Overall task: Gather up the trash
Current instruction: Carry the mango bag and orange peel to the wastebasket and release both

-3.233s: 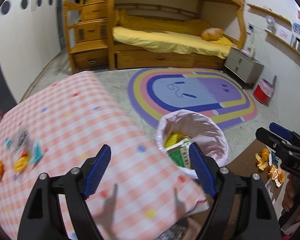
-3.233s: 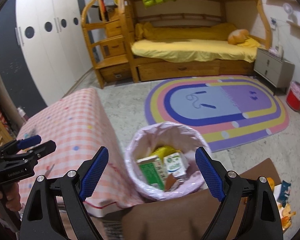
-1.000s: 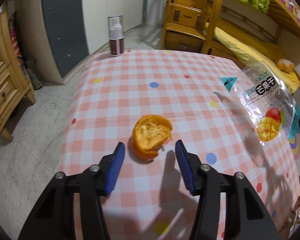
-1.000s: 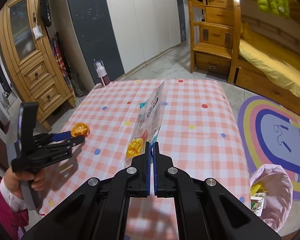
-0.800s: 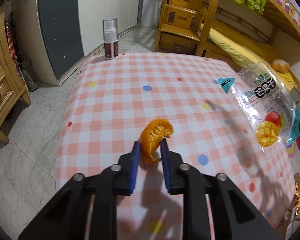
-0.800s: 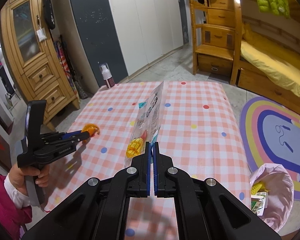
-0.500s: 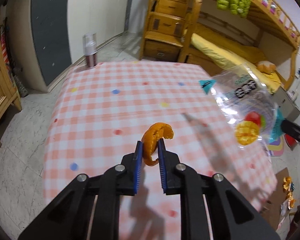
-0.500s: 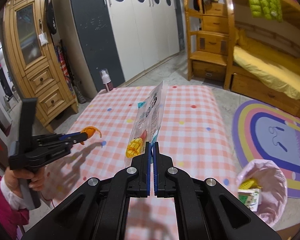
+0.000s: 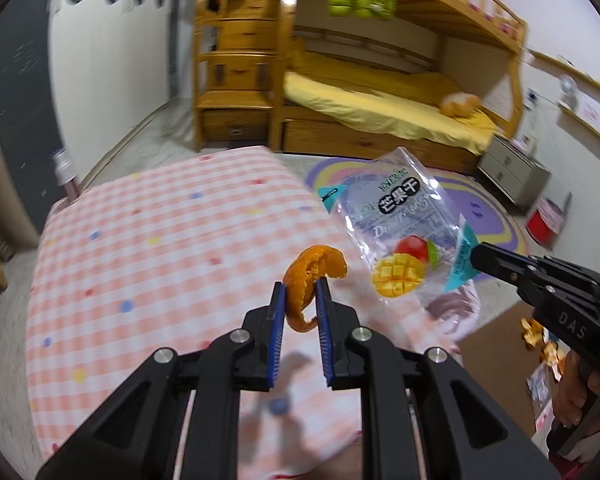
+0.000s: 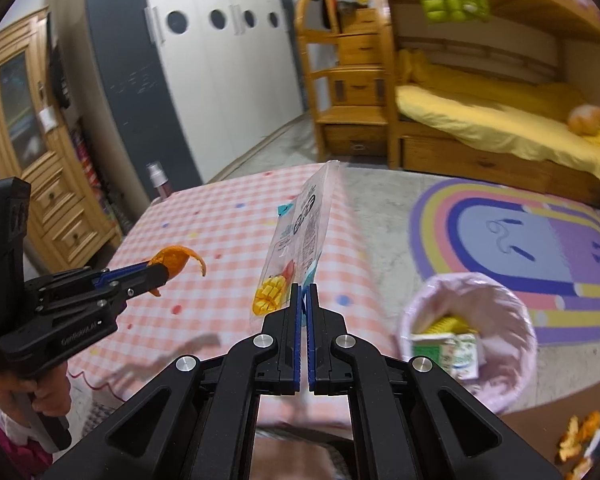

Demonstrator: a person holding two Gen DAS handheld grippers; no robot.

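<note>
Lifted off the table [image 9: 148, 264], our left gripper [image 9: 300, 300] pinches the orange peel [image 9: 314, 270], our right gripper [image 10: 304, 300] pinches the mango bag [image 10: 300, 232]; the bin [image 10: 512, 308] beside the table looks like our next stop.

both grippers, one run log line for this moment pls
left gripper: shut on orange peel | right gripper: shut on mango snack bag | both lifted above table | trash bin: right, not reached

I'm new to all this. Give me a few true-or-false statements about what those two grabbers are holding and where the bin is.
1. The left gripper is shut on the orange peel. True.
2. The right gripper is open and holds nothing. False: it is shut on the mango snack bag.
3. The trash bin stands on the checkered table. False: it stands on the floor beside it.
4. The bin already holds cartons. True.
</note>
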